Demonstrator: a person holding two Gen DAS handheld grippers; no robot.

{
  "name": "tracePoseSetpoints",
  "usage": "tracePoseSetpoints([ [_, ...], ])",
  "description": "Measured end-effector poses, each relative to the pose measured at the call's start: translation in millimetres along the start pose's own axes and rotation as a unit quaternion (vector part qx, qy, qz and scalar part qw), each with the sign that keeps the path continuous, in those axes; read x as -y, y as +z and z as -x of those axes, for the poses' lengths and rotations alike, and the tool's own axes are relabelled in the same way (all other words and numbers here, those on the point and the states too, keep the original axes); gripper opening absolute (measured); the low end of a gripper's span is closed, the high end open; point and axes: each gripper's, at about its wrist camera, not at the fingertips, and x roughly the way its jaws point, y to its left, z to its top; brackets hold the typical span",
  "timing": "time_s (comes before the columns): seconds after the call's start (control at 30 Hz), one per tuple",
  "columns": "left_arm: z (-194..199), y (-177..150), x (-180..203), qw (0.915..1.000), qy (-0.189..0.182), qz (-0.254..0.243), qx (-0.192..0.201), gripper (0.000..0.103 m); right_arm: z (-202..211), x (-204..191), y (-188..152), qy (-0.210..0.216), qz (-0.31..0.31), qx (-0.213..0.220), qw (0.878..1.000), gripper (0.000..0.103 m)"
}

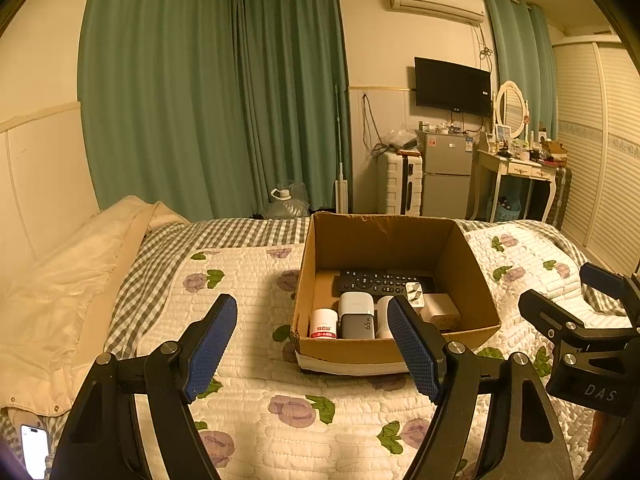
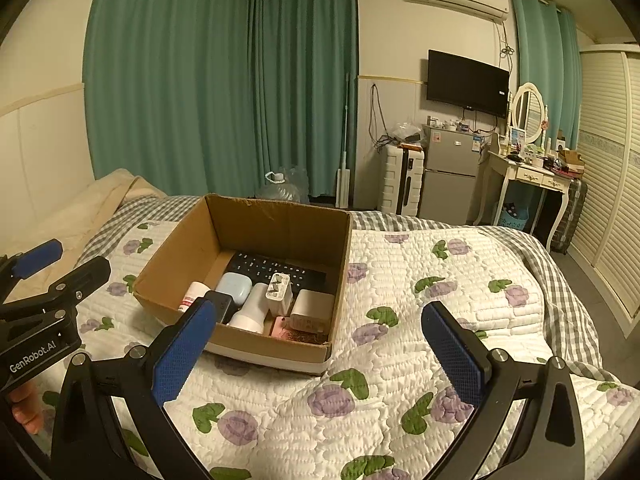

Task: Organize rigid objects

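Bedroom w/ green curtains point(image 1: 208, 92); a wall TV point(image 1: 452, 86), small fridge point(image 1: 446, 172) and white dressing table point(image 1: 516, 168) are seen at the far right. A bed is covered by a floral quilt point(image 2: 420, 300), w/ a cardboard box point(image 2: 172, 268) set on it near the middle. Inside the box, a black remote point(image 2: 272, 268) is laid along the far side; nearer are packed a white bottle w/ red label point(image 1: 323, 323), a grey 65W charger point(image 1: 357, 326), a white plug adapter point(image 2: 279, 290), a beige block point(image 2: 313, 306) & a pale blue case point(image 2: 234, 286). The left gripper point(image 1: 312, 340) is held wide apart, nothing gripped, just near of the box. The right gripper point(image 2: 318, 350) is likewise spread wide & unloaded, over the quilt at the box's near right corner.
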Motion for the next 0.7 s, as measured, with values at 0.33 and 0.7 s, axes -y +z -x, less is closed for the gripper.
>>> tracePoseSetpoints([
  [0.33,-0.7,-0.2,-0.3,1.0,0.0,0.002,-0.002,0.08,-0.9,0.5,-0.6,-0.001,0.0,-0.001,1.0,0.103],
  [0.7,-4.3,-2.0,-3.8,0.9999,-0.006,0.011,-0.011,0.08,-2.0,0.3,-2.5,-0.003,0.004,-0.005,1.0,0.103],
])
